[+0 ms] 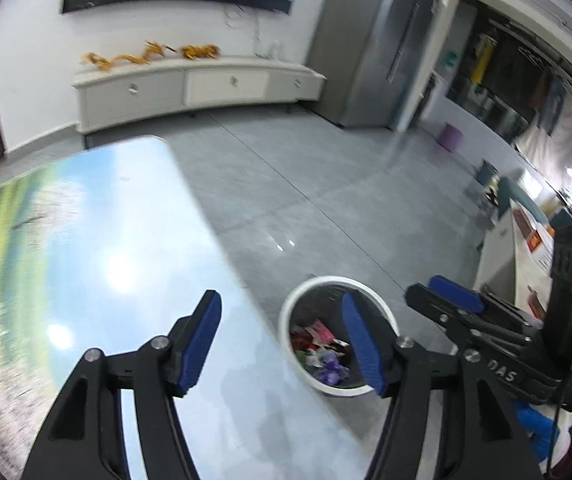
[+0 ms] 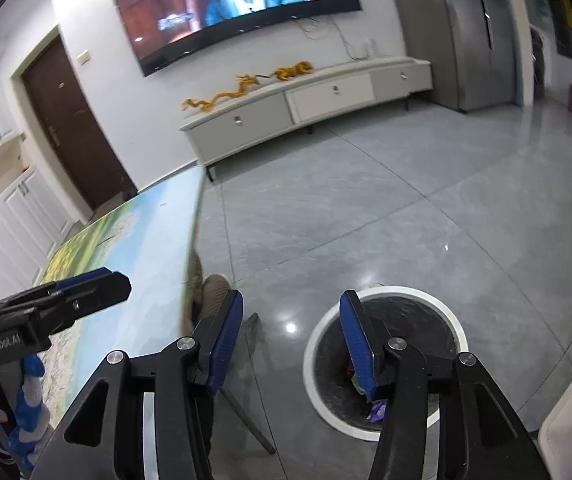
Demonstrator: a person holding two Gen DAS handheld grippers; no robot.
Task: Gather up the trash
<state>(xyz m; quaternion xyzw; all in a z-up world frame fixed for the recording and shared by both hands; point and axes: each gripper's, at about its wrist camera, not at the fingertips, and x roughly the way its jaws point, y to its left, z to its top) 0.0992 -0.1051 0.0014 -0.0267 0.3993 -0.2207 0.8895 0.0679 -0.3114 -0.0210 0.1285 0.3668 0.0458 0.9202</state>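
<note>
A round bin with a white rim stands on the floor beside the table; it also shows in the right wrist view. Colourful wrappers lie at its bottom, and a few show in the right wrist view. My left gripper is open and empty, above the table's right edge and the bin. My right gripper is open and empty, above the floor just left of the bin. The right gripper also shows in the left wrist view, and the left gripper in the right wrist view.
The table has a glossy landscape-print top with its edge running along the bin's left. A folding table leg slants down near the bin. A white TV cabinet and a grey fridge stand at the far wall. A white counter is at the right.
</note>
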